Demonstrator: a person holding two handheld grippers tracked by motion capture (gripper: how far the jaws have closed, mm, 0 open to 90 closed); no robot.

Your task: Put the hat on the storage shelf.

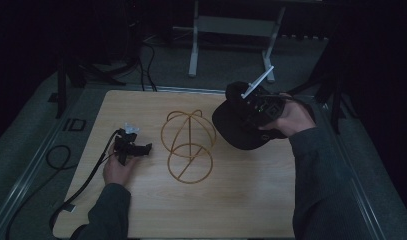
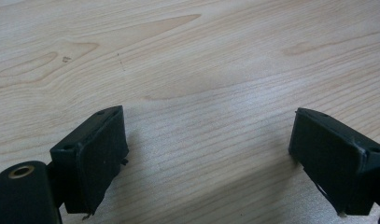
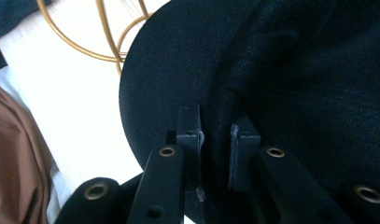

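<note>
Nearest the camera, the person's two forearms enter from the lower edge of the wooden table. The left gripper lies low on the board under the left hand, its jaws spread wide with nothing between them; it appears parked, leaving the work to the other hand. The left gripper view confirms what the high view cannot resolve: bare wood grain alone fills the gap between the two black pads.

At mid-table stands a gold wire hat stand, a domed frame rising from a ring base, unoccupied.

Beyond and to its right, the right gripper, held in the right hand, is closed to a narrow gap on a fold of a black cap, which hangs just beside the stand, apparently lifted off the table, though this is uncertain. Judged from this placing, the cap is probably meant for the dome. The right gripper view shows the pinch itself, at the junction of brim and crown, with the stand's wires close behind; the high view supplies the overall layout.
</note>
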